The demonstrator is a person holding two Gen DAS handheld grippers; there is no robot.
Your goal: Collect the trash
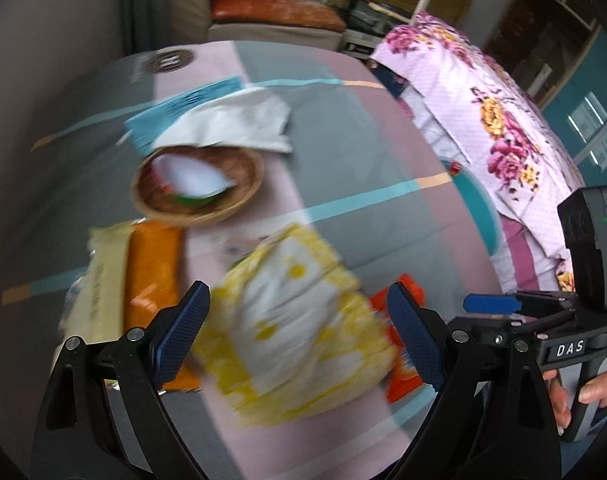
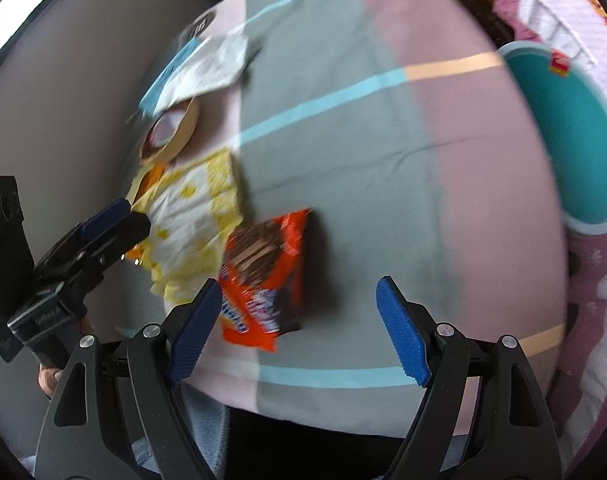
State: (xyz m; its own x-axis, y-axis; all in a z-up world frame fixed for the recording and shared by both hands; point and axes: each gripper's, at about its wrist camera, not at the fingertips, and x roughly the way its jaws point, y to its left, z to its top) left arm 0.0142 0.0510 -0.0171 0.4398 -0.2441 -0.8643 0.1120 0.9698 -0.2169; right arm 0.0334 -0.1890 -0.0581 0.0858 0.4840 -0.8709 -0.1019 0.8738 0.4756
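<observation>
On the cloth-covered surface several pieces of trash lie loose: an orange snack wrapper, a yellow and white wrapper touching its side, and a flat orange packet further left. I judge they lie scattered because nobody has gathered them yet; only the wicker basket already holds some crumpled paper. The right gripper hovers above the orange snack wrapper with its jaws wide apart and nothing between the pads. The left gripper hangs over the yellow and white wrapper, also wide open and holding nothing. Both views are blurred, so the print on the wrappers is hard to read. A teal bin stands beside the surface, partly cut off, and its inside is hard to judge.
</observation>
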